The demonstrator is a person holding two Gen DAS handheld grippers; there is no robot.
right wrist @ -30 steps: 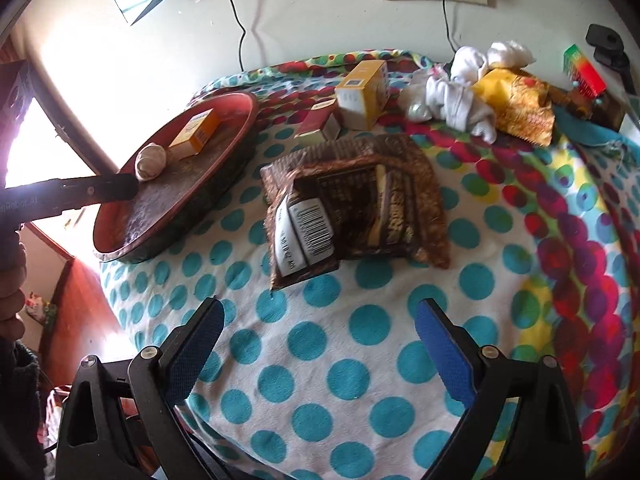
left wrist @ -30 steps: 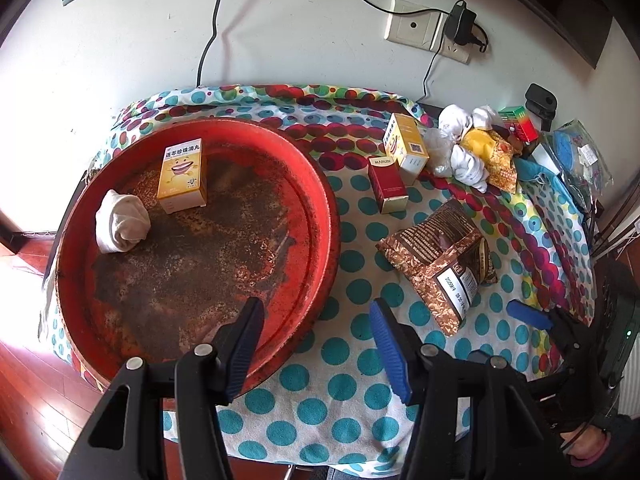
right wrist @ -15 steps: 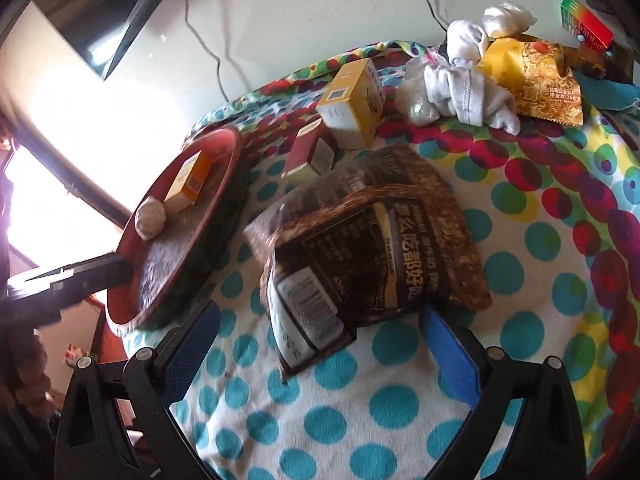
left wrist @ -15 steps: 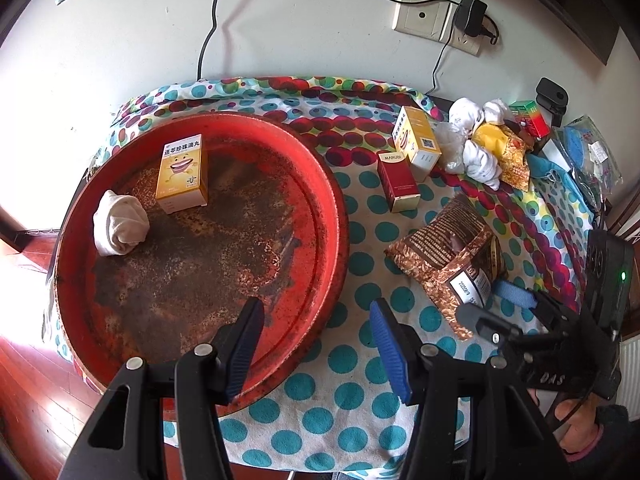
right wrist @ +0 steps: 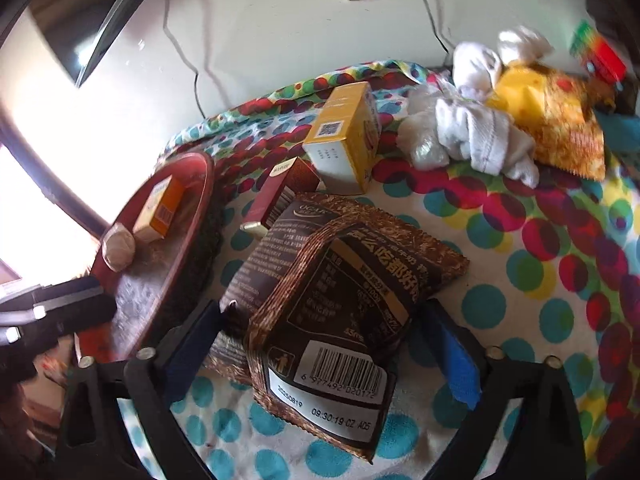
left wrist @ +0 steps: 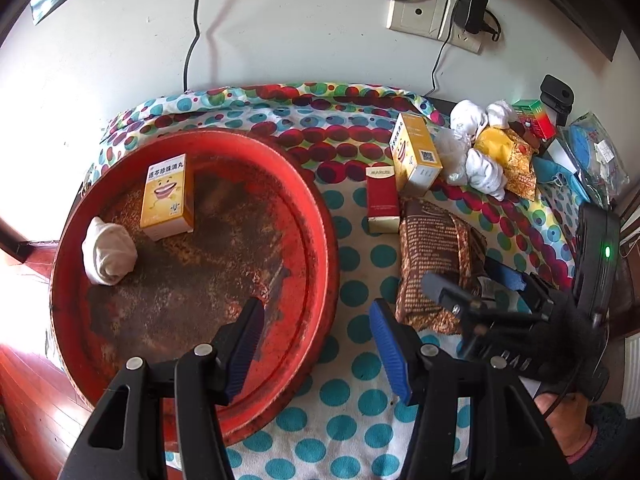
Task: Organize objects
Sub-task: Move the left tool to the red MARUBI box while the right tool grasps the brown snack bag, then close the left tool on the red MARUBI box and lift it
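Right wrist view: the right tool [right wrist: 320,344] straddles the brown snack packets [right wrist: 340,288] at 6 o'clock, its jaws closing, pads not yet touching. Left tool [left wrist: 316,344] gapes empty over the rim of the red tray [left wrist: 320,216], at 9 o'clock on the table [left wrist: 352,396].

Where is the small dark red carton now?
In the left wrist view the small dark red carton lies on the dotted cloth, between the round red tray and the yellow box.

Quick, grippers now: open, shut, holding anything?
Left gripper: open, empty, over the red tray's rim.
Right gripper: closing around the brown snack packet, not yet gripping.
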